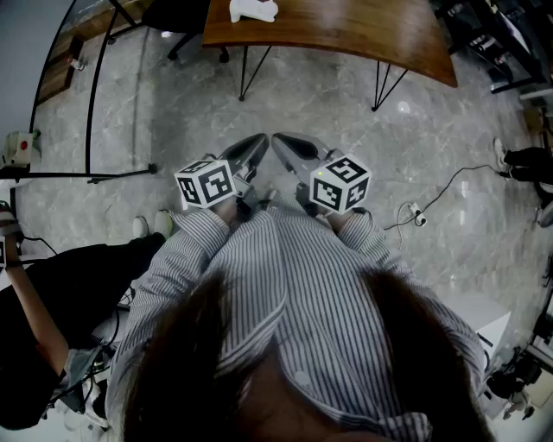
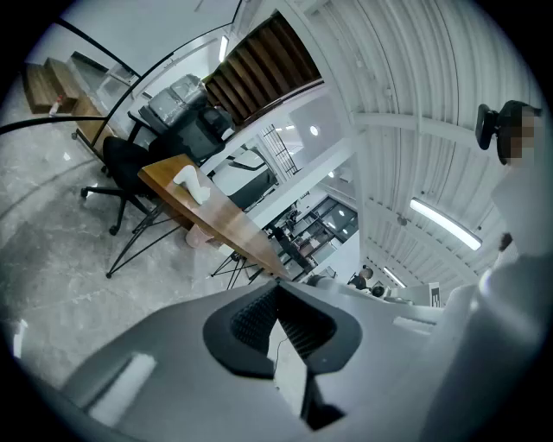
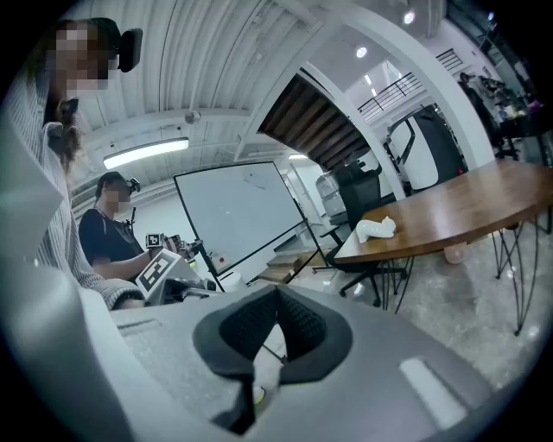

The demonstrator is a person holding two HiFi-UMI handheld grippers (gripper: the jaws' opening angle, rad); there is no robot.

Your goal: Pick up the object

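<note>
The left gripper (image 1: 257, 143) and the right gripper (image 1: 282, 142) are held side by side in front of a striped shirt (image 1: 285, 285), tips close together. On each of the 2, the jaws are seen pressed together with nothing between them. The white object (image 1: 253, 9) is seen at 12 o'clock in the head view, lying on the wooden table (image 1: 346, 30), well apart from both grippers. An office chair (image 1: 177, 17) is placed at 11 o'clock.
</note>
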